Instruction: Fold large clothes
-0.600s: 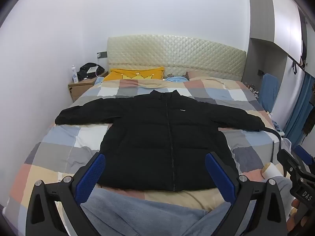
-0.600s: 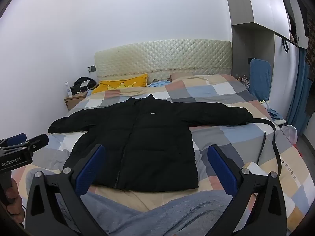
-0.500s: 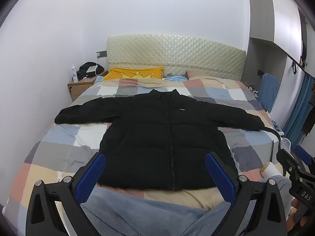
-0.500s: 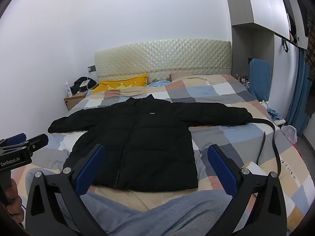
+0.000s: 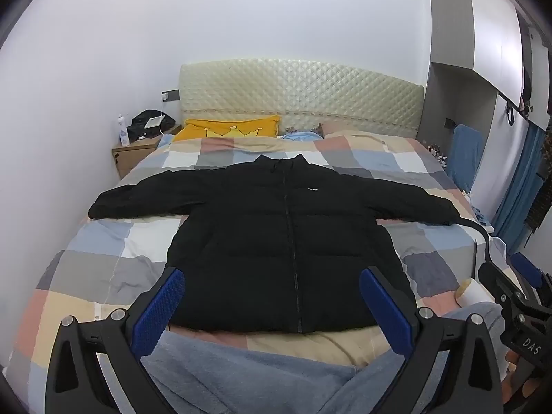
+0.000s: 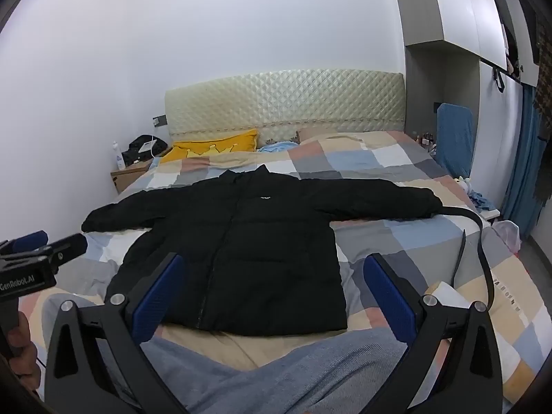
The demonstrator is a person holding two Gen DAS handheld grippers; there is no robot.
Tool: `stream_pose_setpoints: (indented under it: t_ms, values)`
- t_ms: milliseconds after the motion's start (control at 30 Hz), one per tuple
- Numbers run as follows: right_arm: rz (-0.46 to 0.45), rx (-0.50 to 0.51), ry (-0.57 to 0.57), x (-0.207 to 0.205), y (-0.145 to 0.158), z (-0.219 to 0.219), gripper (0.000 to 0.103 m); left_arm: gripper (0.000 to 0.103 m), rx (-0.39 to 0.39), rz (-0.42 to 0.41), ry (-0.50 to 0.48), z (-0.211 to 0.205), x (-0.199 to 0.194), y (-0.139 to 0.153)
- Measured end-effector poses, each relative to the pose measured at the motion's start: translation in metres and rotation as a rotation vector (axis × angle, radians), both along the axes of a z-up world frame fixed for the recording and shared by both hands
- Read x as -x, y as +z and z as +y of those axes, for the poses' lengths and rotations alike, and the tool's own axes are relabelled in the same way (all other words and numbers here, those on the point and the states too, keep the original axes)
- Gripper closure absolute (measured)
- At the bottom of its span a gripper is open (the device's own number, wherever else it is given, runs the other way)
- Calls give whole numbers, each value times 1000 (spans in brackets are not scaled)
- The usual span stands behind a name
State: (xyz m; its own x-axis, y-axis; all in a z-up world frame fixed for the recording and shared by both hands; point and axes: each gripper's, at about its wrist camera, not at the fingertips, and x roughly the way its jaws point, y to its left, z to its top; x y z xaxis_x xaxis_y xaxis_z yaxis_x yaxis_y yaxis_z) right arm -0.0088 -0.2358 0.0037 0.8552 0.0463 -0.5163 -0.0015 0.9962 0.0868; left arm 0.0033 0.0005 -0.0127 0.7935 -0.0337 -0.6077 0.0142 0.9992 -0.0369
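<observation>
A black puffer jacket (image 5: pixel 276 227) (image 6: pixel 241 248) lies flat on the bed, front up and zipped, with both sleeves stretched out sideways. My left gripper (image 5: pixel 272 272) hovers open above the near hem with nothing between its blue pads. My right gripper (image 6: pixel 274 258) is also open and empty, above the hem's right half. Each gripper shows in the other's view: the right gripper (image 5: pixel 509 272) at the right edge, the left gripper (image 6: pixel 51 241) at the left edge, held by a hand. Neither touches the jacket.
The checked quilt (image 5: pixel 103 241) covers the bed. A black belt (image 6: pixel 483 252) curls off the right sleeve's end, with a cream roll (image 6: pixel 445 293) near it. Grey-blue trouser legs (image 5: pixel 241 372) fill the foreground. A yellow pillow (image 5: pixel 231 131), headboard, nightstand (image 5: pixel 134 151) and wardrobe stand beyond.
</observation>
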Motion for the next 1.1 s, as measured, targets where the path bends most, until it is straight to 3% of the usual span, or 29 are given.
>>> stream_pose_setpoints:
  t_ms: [333, 600, 1100]
  values:
    - [-15, -4, -5, -17, -21, 0, 0, 1, -20, 7, -26, -6, -29, -32]
    - [38, 21, 1, -36, -35, -3, 0, 1, -4, 42, -32, -10, -44, -57]
    - [73, 1, -10, -44, -51, -3, 0, 1, -7, 47, -21, -5, -53, -64]
